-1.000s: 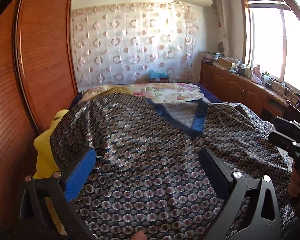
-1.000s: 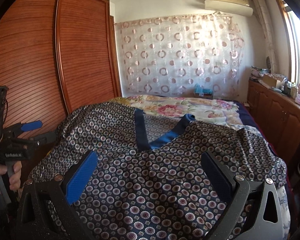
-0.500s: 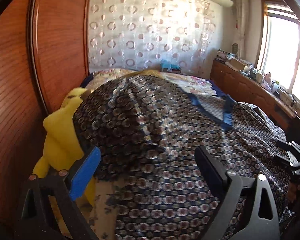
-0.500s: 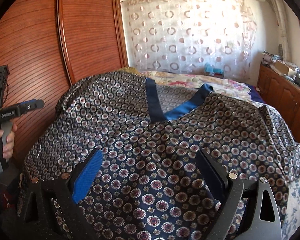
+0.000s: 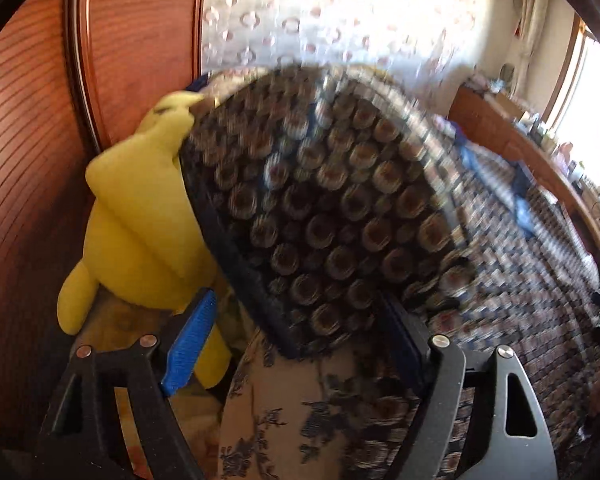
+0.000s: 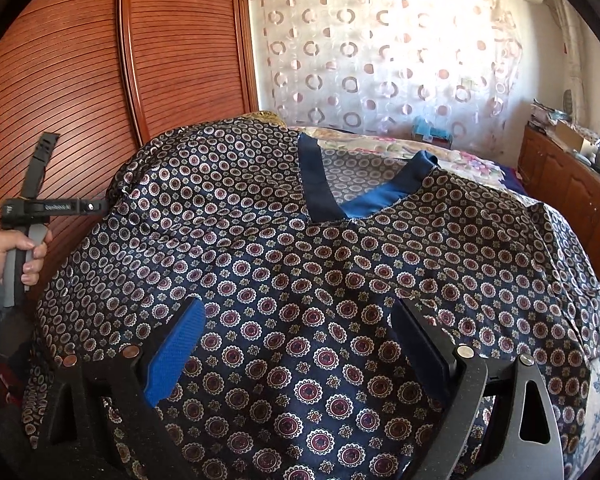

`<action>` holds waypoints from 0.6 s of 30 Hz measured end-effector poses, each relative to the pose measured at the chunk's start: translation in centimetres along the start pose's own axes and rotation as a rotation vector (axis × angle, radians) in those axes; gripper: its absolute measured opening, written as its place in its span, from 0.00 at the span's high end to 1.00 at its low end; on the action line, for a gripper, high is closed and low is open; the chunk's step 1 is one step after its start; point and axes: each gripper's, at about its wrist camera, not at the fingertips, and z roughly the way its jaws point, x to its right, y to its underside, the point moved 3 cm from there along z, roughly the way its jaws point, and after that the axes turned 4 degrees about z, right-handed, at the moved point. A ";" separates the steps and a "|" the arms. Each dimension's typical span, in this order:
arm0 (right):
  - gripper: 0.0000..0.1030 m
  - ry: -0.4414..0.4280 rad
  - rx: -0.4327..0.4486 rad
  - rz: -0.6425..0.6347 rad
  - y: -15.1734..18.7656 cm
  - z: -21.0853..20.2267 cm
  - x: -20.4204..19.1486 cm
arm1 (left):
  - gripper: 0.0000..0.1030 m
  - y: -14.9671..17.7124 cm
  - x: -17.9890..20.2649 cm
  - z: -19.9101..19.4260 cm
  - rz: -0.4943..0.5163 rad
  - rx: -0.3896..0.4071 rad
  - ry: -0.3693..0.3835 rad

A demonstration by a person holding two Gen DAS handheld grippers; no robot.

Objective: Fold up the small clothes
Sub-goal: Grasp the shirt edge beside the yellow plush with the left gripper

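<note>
While the patterned shirt [image 6: 300, 280] lies spread over the bed [image 6: 472, 164] and fills the centre of the right wrist view, its plain blue V-neck band [image 6: 320, 184] sits in the upper middle of that frame. The right gripper [image 6: 296, 344] hangs over the lower front of the shirt with its jaws set wide and nothing between them. At the left edge of the same frame a hand [image 6: 16, 252] grips the handle of the left gripper [image 6: 96, 206], whose tip reaches the shirt's sleeve edge.

Seen from the left wrist view, the left gripper [image 5: 300, 344] also stands wide, and a blurred fold of the shirt [image 5: 332, 216] with a dark hem bulges through the middle of the frame, down between the two fingers; whether either finger touches the cloth cannot be told. A yellow plush toy [image 5: 140, 220] sits at centre left, just beside the shirt and against the wooden wardrobe [image 5: 28, 160]. Floral bedding [image 5: 300, 420] shows at the bottom centre. A circle-patterned curtain [image 6: 380, 60] hangs across the upper right of the right wrist frame.
</note>
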 end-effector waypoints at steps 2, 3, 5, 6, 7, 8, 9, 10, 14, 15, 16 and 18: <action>0.08 0.001 -0.006 -0.005 0.2 0.2 -0.1 | 0.21 0.4 0.1 0.8 0.004 -0.035 0.000; 0.08 0.004 -0.009 -0.009 0.4 0.3 -0.2 | 0.22 0.6 0.2 1.2 0.008 -0.058 0.003; 0.08 0.007 -0.012 -0.015 0.6 0.5 -0.3 | 0.25 0.7 0.0 1.1 0.008 -0.061 0.024; 0.08 0.007 -0.014 -0.016 0.7 0.6 -0.3 | 0.32 0.6 0.0 1.1 0.001 -0.060 0.049; 0.08 0.006 -0.014 -0.015 0.6 0.7 -0.3 | 0.42 0.6 -0.2 1.1 -0.014 -0.056 0.083; 0.08 0.006 -0.012 -0.014 0.6 0.6 -0.3 | 0.47 0.5 -0.4 1.1 -0.024 -0.052 0.107; 0.08 0.007 -0.010 -0.014 0.7 0.6 -0.3 | 0.56 0.5 -0.6 0.9 -0.032 -0.047 0.125; 0.08 0.007 -0.010 -0.013 0.6 0.6 -0.3 | 0.63 0.4 -0.7 0.7 -0.029 -0.042 0.132; 0.08 0.005 -0.006 -0.009 0.8 0.5 -0.1 | 0.91 0.1 -0.3 -0.2 0.019 -0.024 0.093; 0.08 0.004 -0.004 -0.008 0.8 0.4 -0.1 | 0.93 0.0 -0.2 -0.9 0.034 -0.004 0.069; 0.08 0.003 -0.003 -0.006 0.9 0.4 -0.1 | 0.94 -0.2 0.0 -1.7 0.041 0.013 0.059; 0.08 0.001 -0.002 -0.002 0.8 0.4 0.0 | 0.94 -1.0 0.0 -3.2 0.045 0.065 0.050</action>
